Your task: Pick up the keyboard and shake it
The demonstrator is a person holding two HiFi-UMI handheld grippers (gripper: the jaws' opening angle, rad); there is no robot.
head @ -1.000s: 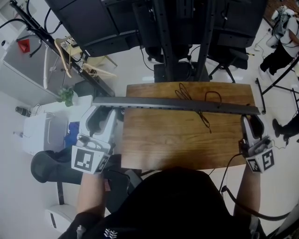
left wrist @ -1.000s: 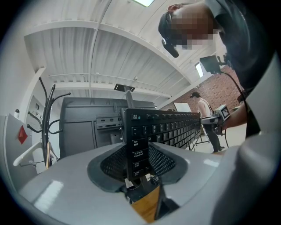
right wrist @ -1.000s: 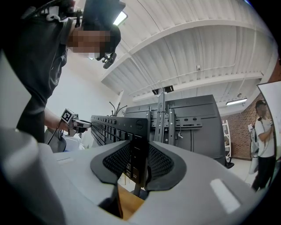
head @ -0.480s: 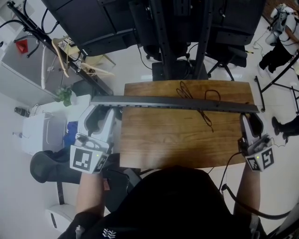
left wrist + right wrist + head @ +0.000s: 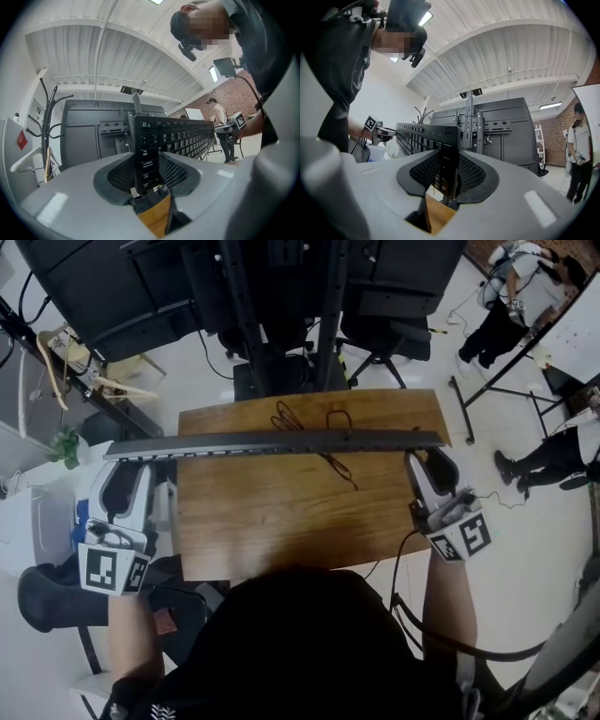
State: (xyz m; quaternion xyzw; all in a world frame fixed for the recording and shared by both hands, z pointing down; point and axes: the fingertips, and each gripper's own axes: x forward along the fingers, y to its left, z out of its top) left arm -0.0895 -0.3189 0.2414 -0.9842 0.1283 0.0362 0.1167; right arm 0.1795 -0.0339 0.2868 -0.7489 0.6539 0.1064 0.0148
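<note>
Fingers (image 5: 123,172) of the left gripper (image 5: 128,468) and right gripper (image 5: 431,460) pinch opposite short ends of the black keyboard (image 5: 272,443), held on edge above the wooden table (image 5: 281,526); it looks stiff, light, probably slick, so end grips suit

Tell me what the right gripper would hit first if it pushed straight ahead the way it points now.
The right gripper is shut on the keyboard, which would go with it. Beyond that, the dark screen stand looks first in line, though its distance is unclear.
</note>
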